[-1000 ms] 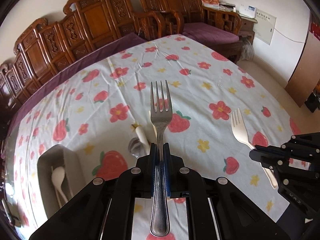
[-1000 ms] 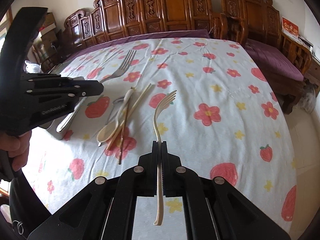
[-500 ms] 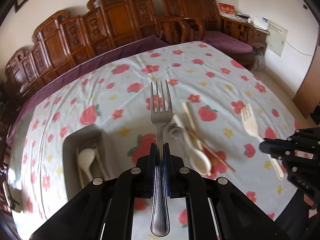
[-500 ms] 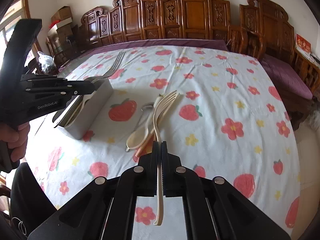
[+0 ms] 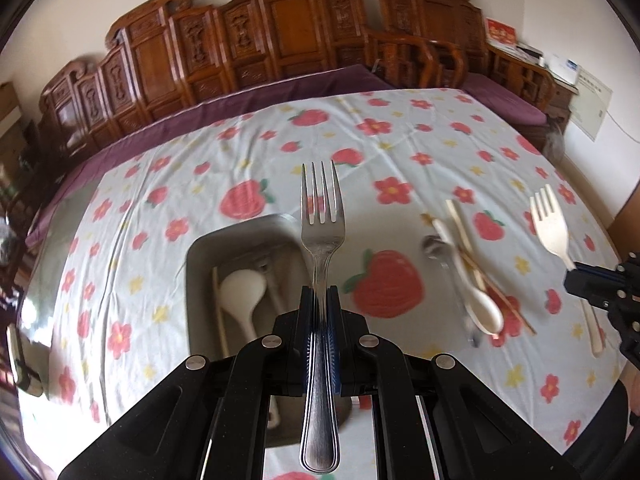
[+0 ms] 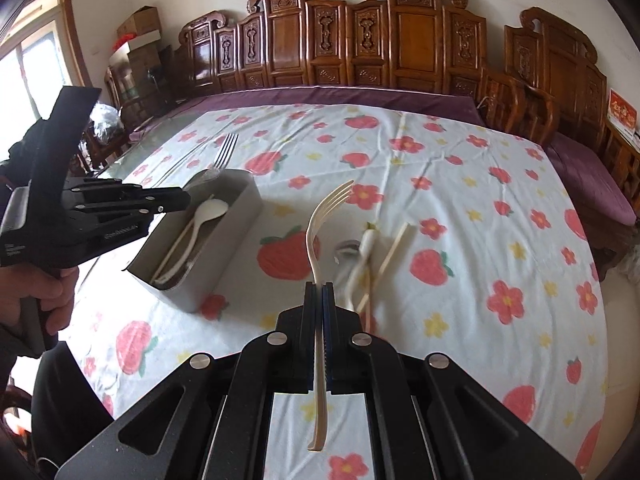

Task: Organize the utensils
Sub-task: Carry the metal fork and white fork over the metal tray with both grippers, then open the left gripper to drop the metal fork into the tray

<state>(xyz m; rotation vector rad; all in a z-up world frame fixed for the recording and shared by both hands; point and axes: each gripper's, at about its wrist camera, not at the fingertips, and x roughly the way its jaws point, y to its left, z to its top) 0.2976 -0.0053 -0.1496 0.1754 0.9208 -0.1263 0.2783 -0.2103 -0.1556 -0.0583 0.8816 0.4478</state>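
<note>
You have the left gripper [image 5: 320, 304] clamped on the stainless-steel fork [image 5: 322, 240], tines up, hanging above the grey rectangular plastic bin [image 6: 224, 248], over its near right corner in the left wrist view. Your right gripper [image 6: 319, 300] is clamped on the cream plastic fork [image 6: 320, 240], well to the right of the bin and just above the strawberry-print tablecloth [image 6: 480, 208].

By the look of it you are partway through: inside the bin already lie a white plastic spoon [image 5: 242, 292] and a pale chopstick [image 5: 219, 312] beside it. Both forks wait to go in. To the right of the bin, a small pile is left on the cloth: a cream spoon [image 5: 476, 300], a metal spoon [image 5: 434, 246] and wooden chopsticks [image 5: 476, 264], lying across each other.

The bin's mouth is long and narrow, so line each fork up with its length. Bare cloth lies between the bin and the pile, giving you room to swing across. The bin sits near the table's left edge, so keep your left hand [image 6: 44, 296] from nudging it outward.
</note>
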